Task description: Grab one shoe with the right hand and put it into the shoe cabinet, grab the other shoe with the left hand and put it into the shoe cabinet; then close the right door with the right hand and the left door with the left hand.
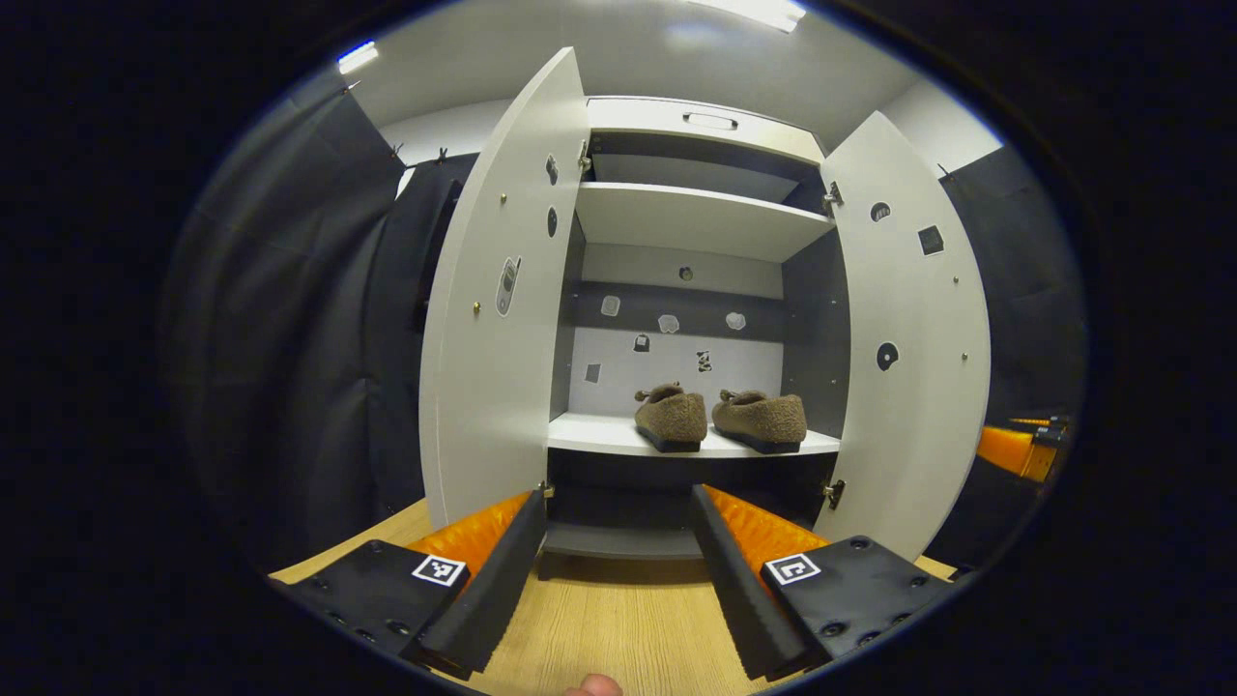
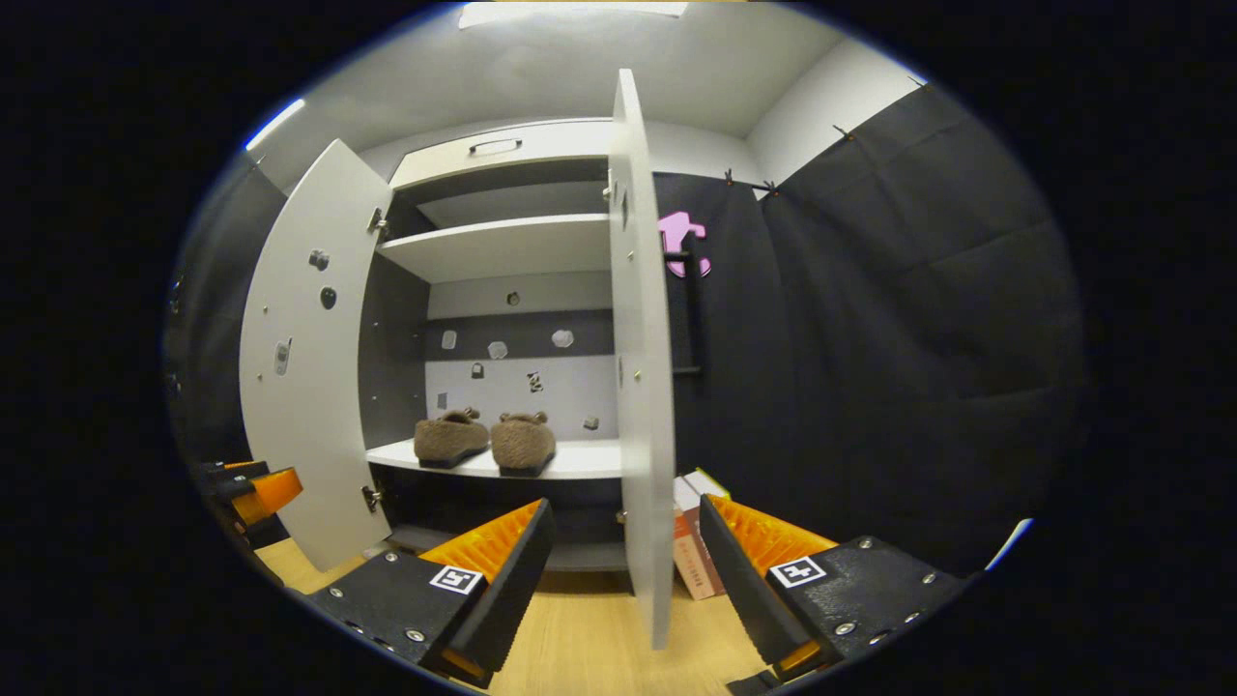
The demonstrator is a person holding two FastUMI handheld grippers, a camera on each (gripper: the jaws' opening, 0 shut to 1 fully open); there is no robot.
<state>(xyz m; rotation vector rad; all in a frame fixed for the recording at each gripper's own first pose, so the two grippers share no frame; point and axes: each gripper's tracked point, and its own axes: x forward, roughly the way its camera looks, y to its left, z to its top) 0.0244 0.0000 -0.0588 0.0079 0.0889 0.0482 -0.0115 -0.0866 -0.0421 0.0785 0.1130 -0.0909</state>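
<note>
Two brown fuzzy shoes [image 1: 672,418] [image 1: 763,420] sit side by side on the lower shelf [image 1: 599,435] of the open white shoe cabinet. Its left door [image 1: 498,319] and right door [image 1: 913,338] both stand wide open. My left gripper [image 1: 618,503] is open and holds nothing, low before the cabinet's middle. In the right gripper view the shoes [image 2: 449,437] [image 2: 524,442] rest on the same shelf. The right door [image 2: 643,387] is seen edge-on there, between the spread fingers of my open right gripper [image 2: 626,507], and neither finger touches it.
A wooden floor [image 1: 599,619] runs up to the cabinet. An upper shelf [image 1: 691,217] is bare. Boxes [image 2: 691,546] lean at the cabinet's right side, behind the door. The other gripper shows at far right [image 1: 1024,447] and far left [image 2: 253,488]. Black cloth walls close both sides.
</note>
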